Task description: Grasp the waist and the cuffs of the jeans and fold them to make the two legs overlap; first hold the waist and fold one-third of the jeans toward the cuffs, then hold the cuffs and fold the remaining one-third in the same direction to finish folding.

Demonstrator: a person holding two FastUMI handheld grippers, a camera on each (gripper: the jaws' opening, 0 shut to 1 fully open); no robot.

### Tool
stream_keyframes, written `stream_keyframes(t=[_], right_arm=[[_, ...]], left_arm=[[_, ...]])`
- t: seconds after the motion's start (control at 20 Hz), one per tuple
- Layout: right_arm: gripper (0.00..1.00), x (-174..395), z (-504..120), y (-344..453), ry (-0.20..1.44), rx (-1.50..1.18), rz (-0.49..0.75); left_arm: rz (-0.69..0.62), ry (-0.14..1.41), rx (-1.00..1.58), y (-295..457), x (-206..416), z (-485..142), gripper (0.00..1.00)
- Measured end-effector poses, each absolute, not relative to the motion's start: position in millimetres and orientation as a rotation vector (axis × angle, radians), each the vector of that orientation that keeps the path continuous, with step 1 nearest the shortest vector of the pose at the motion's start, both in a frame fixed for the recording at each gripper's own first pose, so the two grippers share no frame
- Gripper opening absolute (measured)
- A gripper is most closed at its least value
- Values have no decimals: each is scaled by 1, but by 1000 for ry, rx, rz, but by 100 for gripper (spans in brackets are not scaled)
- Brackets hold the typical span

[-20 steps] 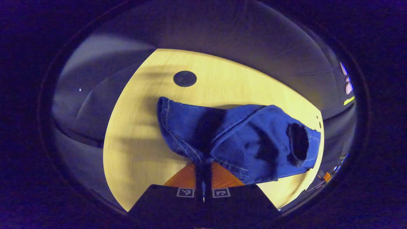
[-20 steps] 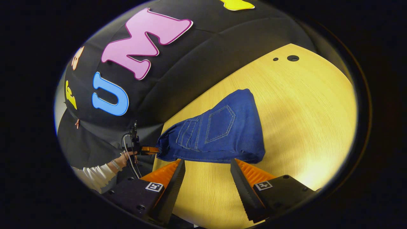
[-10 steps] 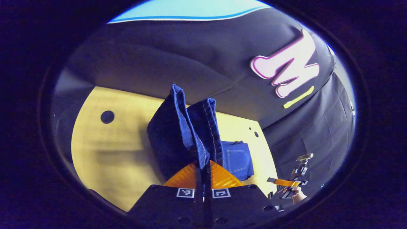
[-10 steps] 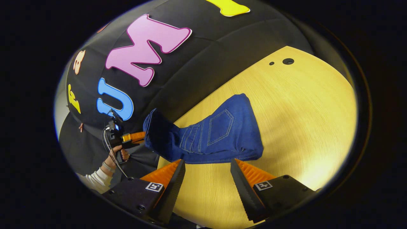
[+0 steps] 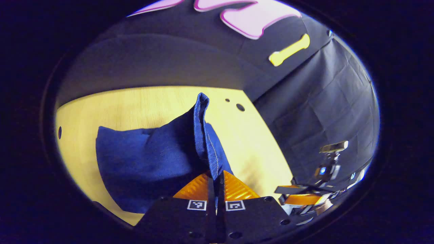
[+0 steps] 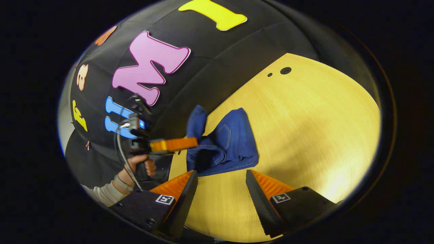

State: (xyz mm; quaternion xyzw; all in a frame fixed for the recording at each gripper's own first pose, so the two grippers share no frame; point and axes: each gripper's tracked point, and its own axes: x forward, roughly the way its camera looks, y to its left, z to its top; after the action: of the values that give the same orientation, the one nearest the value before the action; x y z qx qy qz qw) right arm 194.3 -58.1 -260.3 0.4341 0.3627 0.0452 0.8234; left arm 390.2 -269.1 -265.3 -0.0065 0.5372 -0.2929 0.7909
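The blue jeans (image 5: 149, 162) lie partly folded on the wooden table (image 5: 135, 101). My left gripper (image 5: 215, 181) is shut on the cuff end of the jeans (image 5: 203, 135), which stands up as a lifted flap over the folded pile. In the right gripper view the jeans (image 6: 230, 142) show a back pocket, and the left gripper (image 6: 190, 143) holds the raised cuff end (image 6: 197, 122) above them, with a hand (image 6: 140, 166) on its handle. My right gripper (image 6: 220, 184) stands open above bare table just in front of the jeans, holding nothing.
The table (image 6: 305, 128) has small round holes (image 6: 285, 70) near its far corner and another hole (image 5: 59, 132) at the left edge. Black cloth walls close in behind the table. My right gripper (image 5: 298, 195) hangs beyond the table's right edge in the left gripper view.
My left gripper has lifted the cuff end and carried it over the folded waist part, swinging round towards the right gripper. The right gripper stayed open and hardly moved.
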Motion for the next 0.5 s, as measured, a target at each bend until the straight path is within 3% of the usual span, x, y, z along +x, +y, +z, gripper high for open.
stream_keyframes(t=[0.1,0.2,0.25,0.3,0.35,0.45,0.5], right_arm=[[88,188,-262,-71,777,894,93],[88,186,-259,-84,769,869,93],[88,186,-256,-90,760,837,94],[88,187,-253,-98,746,779,91],[88,187,-252,-109,730,683,79],[91,190,-240,-134,671,480,51],[95,193,-224,-139,629,421,54]], left_arm=[[-564,1201,124,-269,378,-288,7],[-546,1237,180,-272,364,-285,13],[-542,1207,166,-278,362,-271,33],[-526,1132,166,-289,362,-250,43],[-499,1024,193,-290,364,-223,65],[-470,820,214,-290,365,-170,80],[-450,730,229,-285,358,-151,82]])
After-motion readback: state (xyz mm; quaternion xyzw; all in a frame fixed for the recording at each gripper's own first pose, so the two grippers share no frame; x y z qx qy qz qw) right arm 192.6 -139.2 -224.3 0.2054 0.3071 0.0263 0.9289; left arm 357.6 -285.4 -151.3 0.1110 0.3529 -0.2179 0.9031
